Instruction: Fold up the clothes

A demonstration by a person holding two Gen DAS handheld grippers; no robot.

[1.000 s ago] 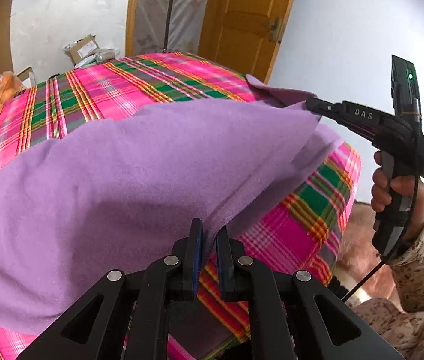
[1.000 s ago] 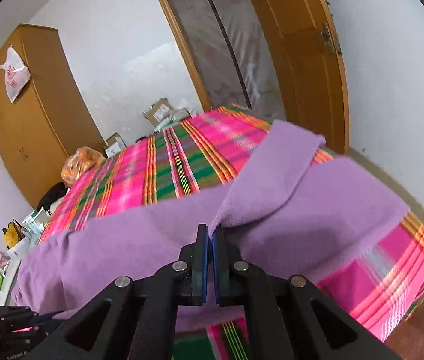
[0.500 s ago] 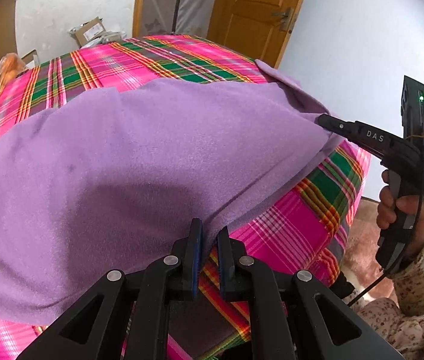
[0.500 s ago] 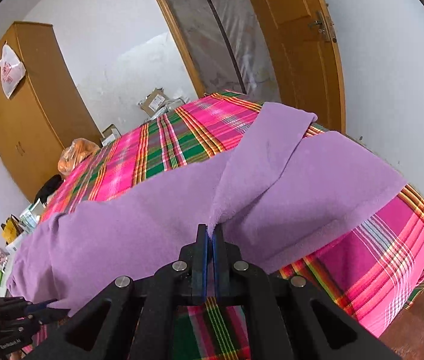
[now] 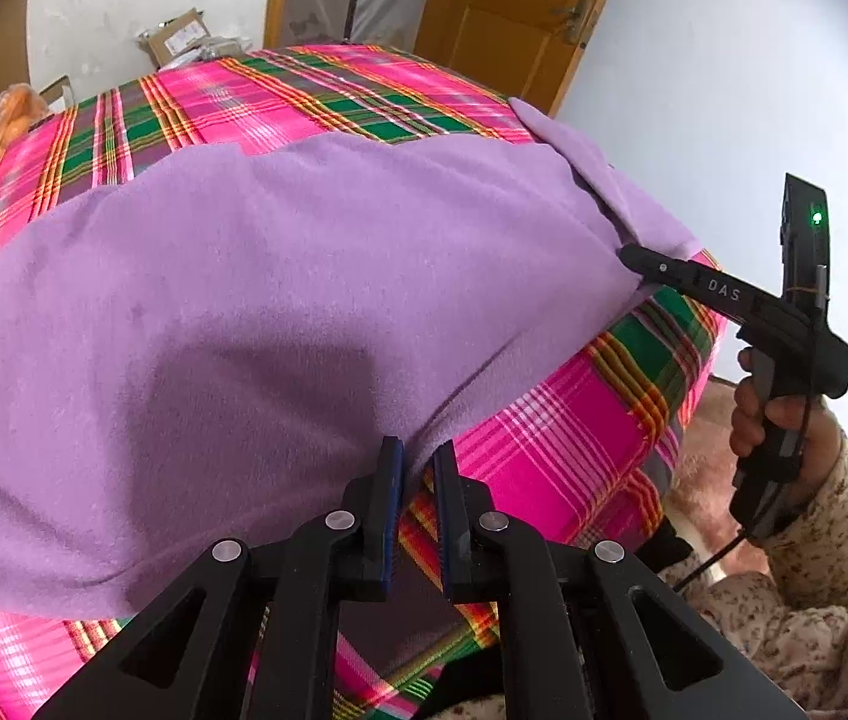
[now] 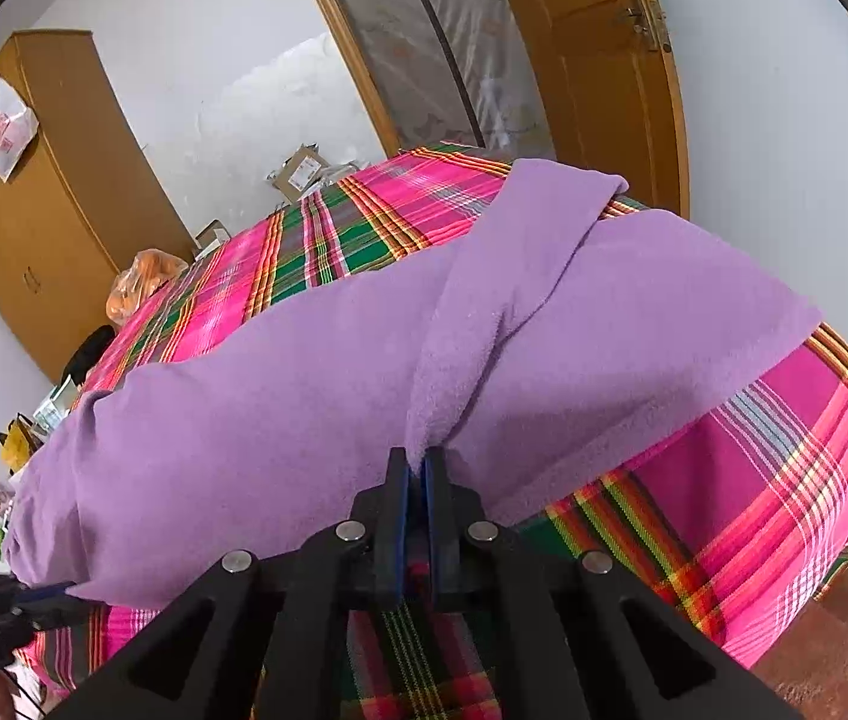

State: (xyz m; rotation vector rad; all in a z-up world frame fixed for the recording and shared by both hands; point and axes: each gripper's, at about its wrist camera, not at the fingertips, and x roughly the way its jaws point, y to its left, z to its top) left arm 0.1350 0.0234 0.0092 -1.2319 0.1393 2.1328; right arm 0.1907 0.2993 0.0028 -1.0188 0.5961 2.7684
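Lowered since earlier, the soft purple fleece garment lay on the pink plaid bedspread; left gripper and right gripper each pinched its near edge.

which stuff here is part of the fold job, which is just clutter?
In the job:
purple fleece garment
left gripper
right gripper
pink plaid bedspread, the work surface

Lying about:
orange plastic bag
cardboard boxes
white bag on wooden wardrobe
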